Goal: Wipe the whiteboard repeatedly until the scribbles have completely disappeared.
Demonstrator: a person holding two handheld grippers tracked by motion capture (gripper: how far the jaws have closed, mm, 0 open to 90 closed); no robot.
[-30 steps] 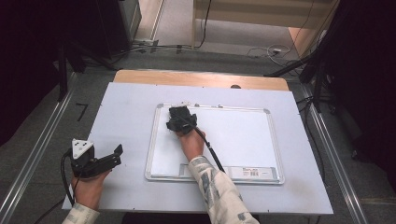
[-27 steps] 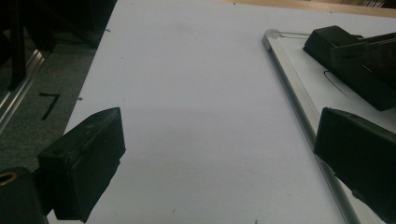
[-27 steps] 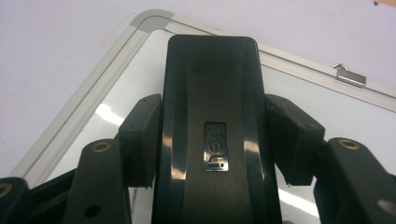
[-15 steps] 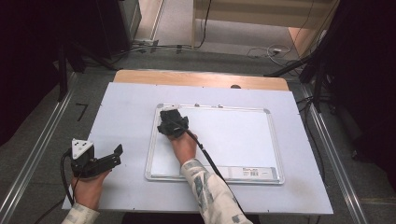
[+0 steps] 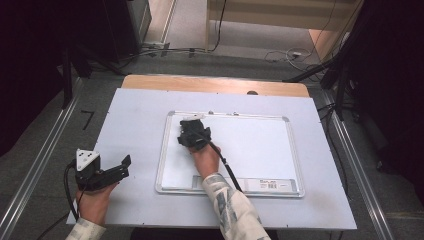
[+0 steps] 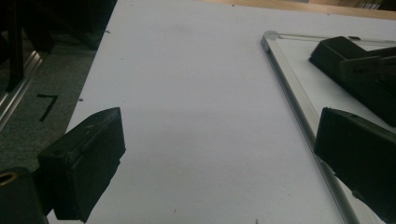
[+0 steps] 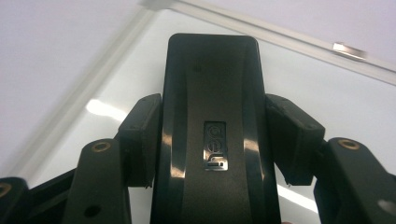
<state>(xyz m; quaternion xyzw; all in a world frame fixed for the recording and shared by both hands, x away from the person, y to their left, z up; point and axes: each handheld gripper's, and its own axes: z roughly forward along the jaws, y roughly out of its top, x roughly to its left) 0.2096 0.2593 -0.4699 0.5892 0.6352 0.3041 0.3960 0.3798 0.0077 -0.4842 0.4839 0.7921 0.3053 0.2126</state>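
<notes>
the right tongs are squeezing a black eraser on the whiteboard's far left corner. the left tongs are resting released on the bench.

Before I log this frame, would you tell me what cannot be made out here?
- Eraser underside: right gripper view, hidden by its own black body, so contact with the whiteboard is unclear.
- Eraser in the high view: hidden under the right gripper.
- Label on the whiteboard's lower frame: high view, too small to read.
- Left gripper right finger: left gripper view, cut off by the picture edge.
</notes>
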